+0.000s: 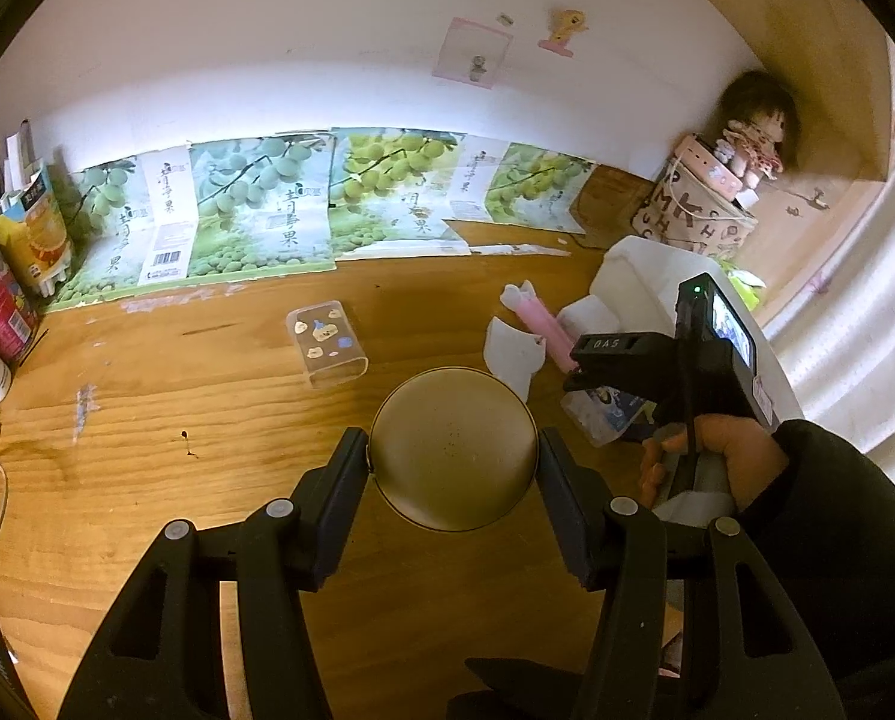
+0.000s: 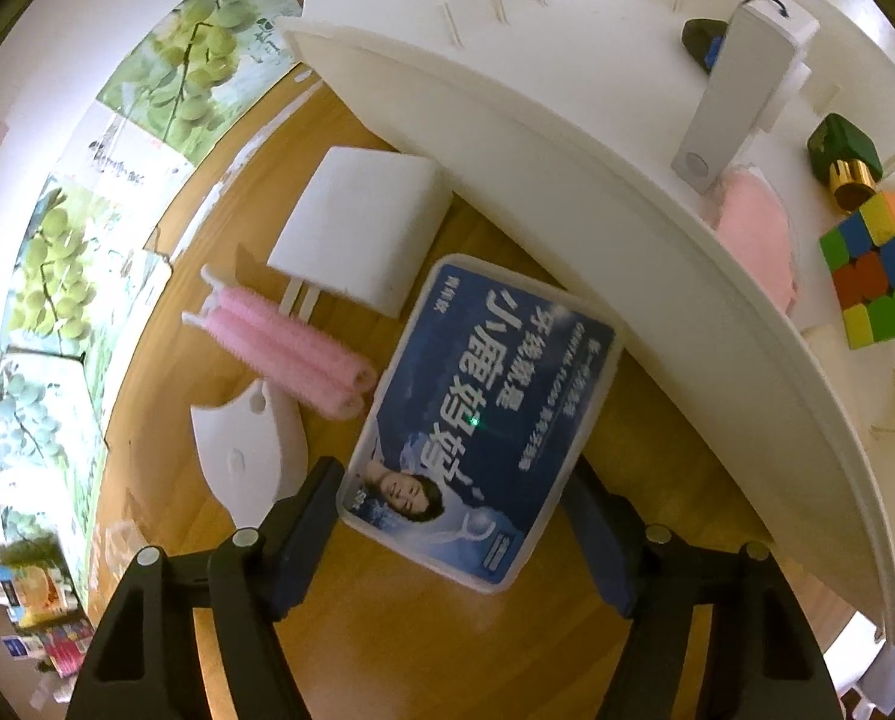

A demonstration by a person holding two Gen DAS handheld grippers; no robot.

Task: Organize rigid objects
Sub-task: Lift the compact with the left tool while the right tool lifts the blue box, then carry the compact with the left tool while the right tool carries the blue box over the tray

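Note:
My left gripper [image 1: 452, 468] is shut on a round gold tin [image 1: 452, 449], with its two fingers pressed on the tin's sides above the wooden desk. My right gripper [image 2: 456, 516] straddles a flat blue-labelled plastic box [image 2: 477, 420] that lies on the desk beside a white bin [image 2: 567, 138]. Its jaws stand wide at the box's lower corners; contact is unclear. In the left wrist view the right gripper [image 1: 591, 387] hovers over that box [image 1: 603, 417].
A pink hair-roller clip [image 2: 285, 339], a white block [image 2: 357, 222] and a white cat-shaped piece [image 2: 249, 450] lie near the box. The bin holds a colour cube [image 2: 873, 276], a green bottle [image 2: 846, 159], a grey device [image 2: 729, 96]. A clear case [image 1: 327, 342] lies mid-desk.

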